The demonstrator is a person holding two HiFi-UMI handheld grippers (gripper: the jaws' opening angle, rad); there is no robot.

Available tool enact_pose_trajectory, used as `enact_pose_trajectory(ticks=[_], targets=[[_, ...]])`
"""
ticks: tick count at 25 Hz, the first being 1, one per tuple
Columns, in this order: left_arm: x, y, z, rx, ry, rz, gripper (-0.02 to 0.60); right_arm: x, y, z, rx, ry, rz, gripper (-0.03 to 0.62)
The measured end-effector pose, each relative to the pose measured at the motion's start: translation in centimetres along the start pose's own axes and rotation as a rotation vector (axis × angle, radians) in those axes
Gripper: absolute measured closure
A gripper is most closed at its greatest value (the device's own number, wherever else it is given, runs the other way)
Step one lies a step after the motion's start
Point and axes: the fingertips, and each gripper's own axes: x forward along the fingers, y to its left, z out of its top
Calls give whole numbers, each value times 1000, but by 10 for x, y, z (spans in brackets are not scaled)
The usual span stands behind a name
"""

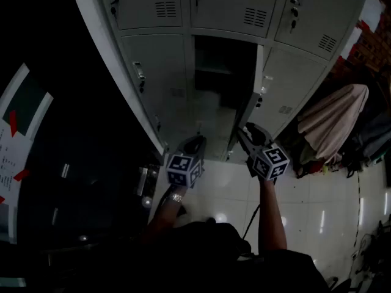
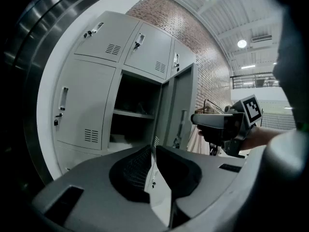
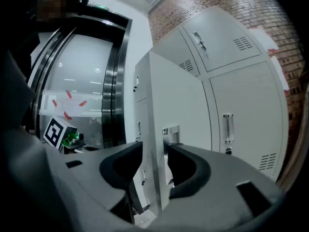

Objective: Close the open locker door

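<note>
Grey door (image 3: 178, 110) sitting between spread right gripper (image 3: 154, 147) fingers | left gripper (image 2: 152, 148) fingers pressing together | pushing squarely seems best

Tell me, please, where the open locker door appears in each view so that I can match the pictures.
Head view: open locker door right of centre, edge-on, beside the dark compartment.
Left gripper view: centre right, standing open.
Right gripper view: centre, its edge between the open right tongs.
Shared landmark: the brick wall, upper part of each picture, right of centre.
</note>
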Motion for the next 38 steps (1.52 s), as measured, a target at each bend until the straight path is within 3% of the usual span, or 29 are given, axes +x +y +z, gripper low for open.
enact_pose_trajectory(ticks=[7, 15, 18, 21, 26, 38], targets=[[0, 34, 8, 3, -7, -22, 546, 50, 29, 4, 3, 2, 34, 427], [-11, 96, 17, 40, 12, -39, 546, 129, 47, 12, -5, -13, -4, 461], [-5, 113, 18, 36, 12, -54, 546, 155, 41, 17, -8, -18, -49, 494], [4, 127, 24, 33, 11, -50, 546, 180, 28, 18, -32, 8, -109, 568], [30, 150, 34, 30, -4, -22, 546, 215, -3, 16, -24, 53, -168, 574], [75, 192, 40, 18, -1, 52, 546, 275, -60, 31, -23, 71, -198, 589]])
